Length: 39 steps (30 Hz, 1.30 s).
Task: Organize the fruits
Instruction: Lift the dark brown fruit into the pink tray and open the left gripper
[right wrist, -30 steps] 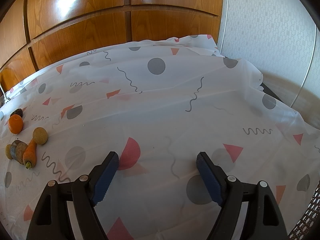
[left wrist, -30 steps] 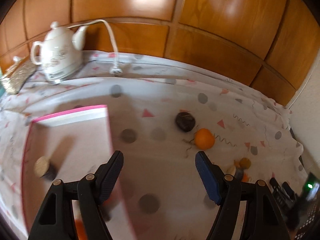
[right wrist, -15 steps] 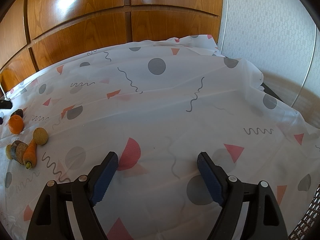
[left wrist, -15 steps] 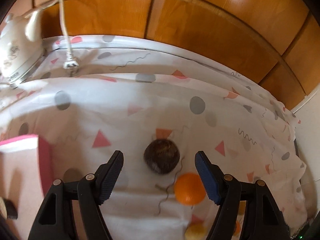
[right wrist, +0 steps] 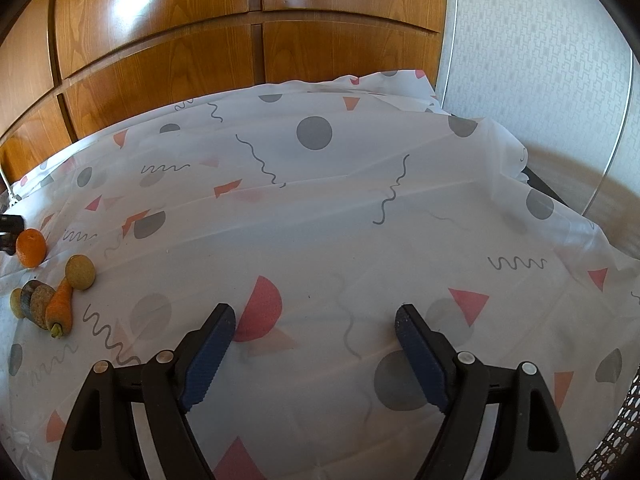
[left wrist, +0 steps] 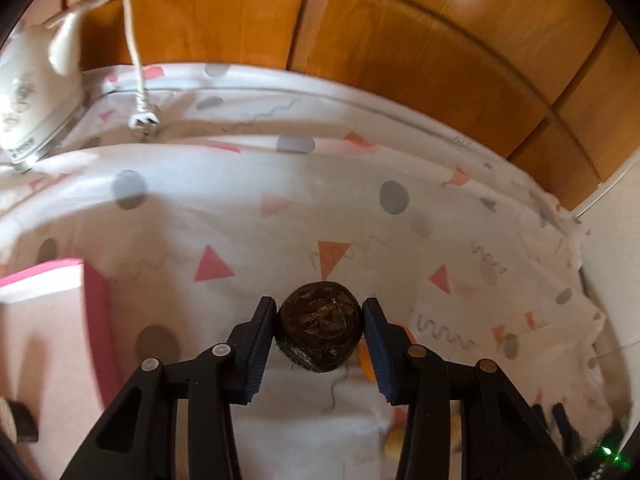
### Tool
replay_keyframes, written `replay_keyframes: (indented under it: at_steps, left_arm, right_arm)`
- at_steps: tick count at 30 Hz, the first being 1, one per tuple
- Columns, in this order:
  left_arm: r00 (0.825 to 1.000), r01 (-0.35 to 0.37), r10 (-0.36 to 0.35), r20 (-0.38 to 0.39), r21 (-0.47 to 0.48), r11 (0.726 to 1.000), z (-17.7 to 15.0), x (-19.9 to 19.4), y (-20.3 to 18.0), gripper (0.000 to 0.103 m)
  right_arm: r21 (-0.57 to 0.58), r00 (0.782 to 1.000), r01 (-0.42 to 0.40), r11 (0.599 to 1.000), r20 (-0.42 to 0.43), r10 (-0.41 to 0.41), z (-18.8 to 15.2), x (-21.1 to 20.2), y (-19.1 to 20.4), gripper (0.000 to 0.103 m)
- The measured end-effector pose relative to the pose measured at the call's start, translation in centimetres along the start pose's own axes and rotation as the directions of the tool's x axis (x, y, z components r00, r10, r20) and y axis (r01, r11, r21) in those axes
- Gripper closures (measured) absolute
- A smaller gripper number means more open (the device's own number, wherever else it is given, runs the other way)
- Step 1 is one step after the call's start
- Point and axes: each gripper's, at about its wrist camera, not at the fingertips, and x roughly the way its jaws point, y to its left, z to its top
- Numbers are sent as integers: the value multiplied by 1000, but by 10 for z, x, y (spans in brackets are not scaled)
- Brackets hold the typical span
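White tablecloth (right wrist: 320,220) with grey dots and pink triangles, wood panelling (right wrist: 160,40) behind. Low in the left view, dark round fruit (left wrist: 320,330), brown and fibrous, clamped between left gripper (left wrist: 320,316) jaws. Right gripper (right wrist: 316,320) jaws apart over bare cloth.

Bright daylight, glare on wood panels (right wrist: 132,8); left view maybe motion-blurred.

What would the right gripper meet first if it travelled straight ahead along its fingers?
Probably just the patterned white tablecloth: the open right gripper has no object ahead. The wooden panelled wall lies beyond; depth is unclear.
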Motion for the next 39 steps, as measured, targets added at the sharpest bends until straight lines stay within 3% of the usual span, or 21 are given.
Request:
replay_keyframes:
  at_steps: [9, 20, 28, 39]
  left_arm:
    - [992, 38, -25, 124, -104, 994, -17, -83, 42, 58]
    - [966, -1, 61, 250, -233, 972, -68, -188, 137, 58]
    - [980, -39, 105, 167, -359, 933, -127, -173, 192, 58]
    - [981, -119, 166, 102, -365, 923, -155, -139, 204, 58]
  right_arm:
    - [0, 1000, 0, 1000, 1, 0, 0, 0, 0, 19]
    - [0, 1000, 0, 1000, 2, 0, 0, 0, 0, 19]
    - [-2, 1000, 1, 1000, 2, -1, 0, -1, 0, 19]
    - [-4, 1000, 4, 1000, 3, -4, -1, -2, 0, 19]
